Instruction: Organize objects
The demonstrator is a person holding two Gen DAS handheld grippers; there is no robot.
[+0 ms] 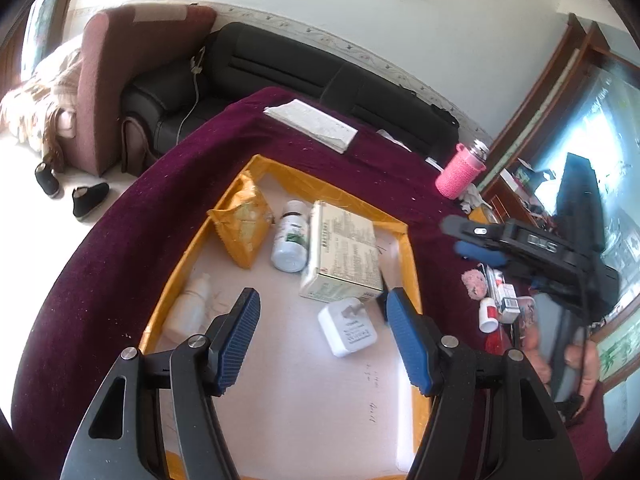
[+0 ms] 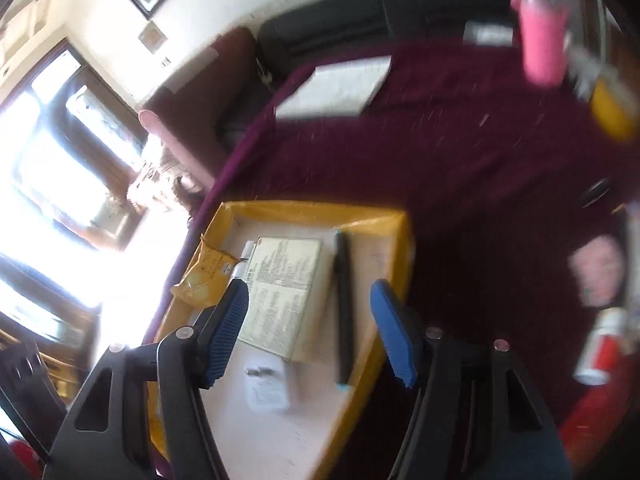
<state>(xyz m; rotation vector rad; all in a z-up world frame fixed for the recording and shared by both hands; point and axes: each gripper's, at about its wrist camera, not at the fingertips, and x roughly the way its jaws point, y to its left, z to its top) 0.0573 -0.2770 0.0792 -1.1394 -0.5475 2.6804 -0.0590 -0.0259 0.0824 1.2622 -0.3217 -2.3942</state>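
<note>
Tray (image 1: 412, 264) beneath, both grippers angled down, fingers (image 1: 236, 340) apart, empty

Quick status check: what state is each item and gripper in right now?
left gripper: open, empty
right gripper: open, empty
tray: on the table, holding items
white bottle: lying in tray, capped
carton: flat in tray, closed
pen: lying in tray
charger: prongs up
pink-sleeved bottle: upright on the cloth

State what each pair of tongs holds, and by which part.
Nothing is held: the left tongs and right tongs stand open above the tray.
</note>
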